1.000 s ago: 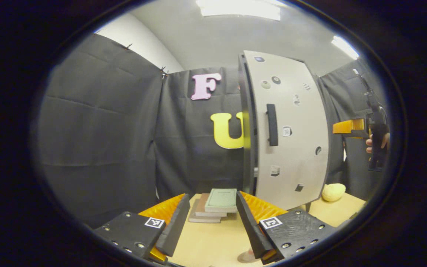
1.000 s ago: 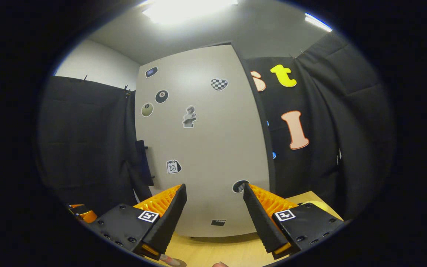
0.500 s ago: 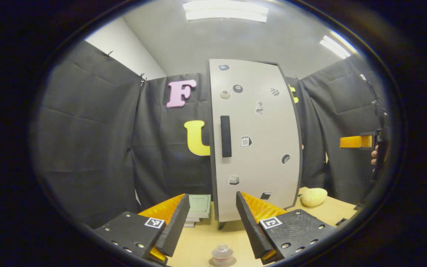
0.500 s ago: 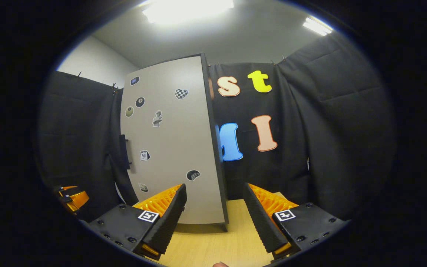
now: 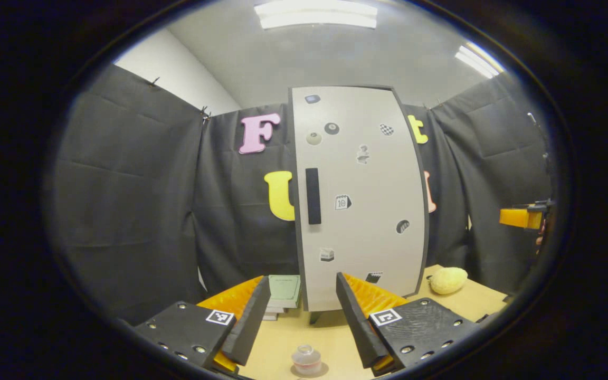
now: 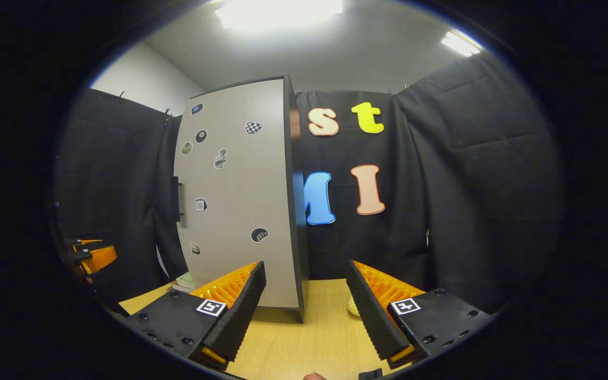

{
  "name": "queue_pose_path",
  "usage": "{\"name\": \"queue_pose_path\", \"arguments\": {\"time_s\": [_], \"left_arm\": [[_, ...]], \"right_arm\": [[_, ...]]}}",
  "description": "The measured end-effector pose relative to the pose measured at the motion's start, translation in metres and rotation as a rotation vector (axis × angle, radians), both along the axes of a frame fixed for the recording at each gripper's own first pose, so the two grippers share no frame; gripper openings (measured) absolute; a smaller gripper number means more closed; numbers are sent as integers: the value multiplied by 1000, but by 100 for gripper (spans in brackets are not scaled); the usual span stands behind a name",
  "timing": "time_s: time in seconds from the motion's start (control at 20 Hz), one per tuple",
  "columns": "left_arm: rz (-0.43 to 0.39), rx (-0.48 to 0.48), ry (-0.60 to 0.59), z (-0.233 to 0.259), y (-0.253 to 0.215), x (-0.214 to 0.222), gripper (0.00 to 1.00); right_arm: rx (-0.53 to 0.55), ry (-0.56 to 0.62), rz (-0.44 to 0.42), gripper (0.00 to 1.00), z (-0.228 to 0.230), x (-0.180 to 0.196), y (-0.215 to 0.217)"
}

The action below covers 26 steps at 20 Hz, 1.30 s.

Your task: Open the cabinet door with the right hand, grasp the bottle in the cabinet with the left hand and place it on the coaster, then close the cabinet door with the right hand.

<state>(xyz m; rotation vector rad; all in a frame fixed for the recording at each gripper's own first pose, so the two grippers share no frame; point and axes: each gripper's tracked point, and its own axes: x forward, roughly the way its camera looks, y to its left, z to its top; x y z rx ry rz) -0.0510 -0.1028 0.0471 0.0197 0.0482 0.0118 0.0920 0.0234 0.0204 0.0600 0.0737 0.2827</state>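
The grey cabinet door (image 5: 359, 211) with stickers stands shut, its black handle (image 5: 312, 196) on the left side. A small clear bottle (image 5: 306, 359) sits upright on a round coaster (image 5: 297, 372) on the wooden table, low between my left gripper's fingers. My left gripper (image 5: 302, 277) is open and holds nothing, back from the bottle. In the right gripper view the cabinet (image 6: 235, 195) shows at an angle to the left. My right gripper (image 6: 305, 264) is open and holds nothing, apart from the door. It also appears at the far right edge (image 5: 520, 217) of the left gripper view.
A stack of books (image 5: 283, 291) lies left of the cabinet's foot. A yellow lumpy object (image 5: 447, 279) rests on the table (image 6: 309, 338) to the cabinet's right. The left gripper (image 6: 90, 258) sits at the right gripper view's left edge.
The cabinet door has swung from ajar to shut. Both grippers have drawn back from the cabinet, and the bottle on the coaster has come into the left gripper view.
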Motion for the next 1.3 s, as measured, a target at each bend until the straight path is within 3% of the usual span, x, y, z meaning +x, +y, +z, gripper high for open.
{"name": "queue_pose_path", "arguments": {"time_s": [0.75, 1.3], "left_arm": [[15, 34, -23, 15, 58, 6, 75], [-1, 31, -23, 11, 60, 10, 78]], "right_arm": [[-11, -67, -29, 98, 16, -12, 35], [-23, -50, -55, 98, 10, -19, 37]]}}
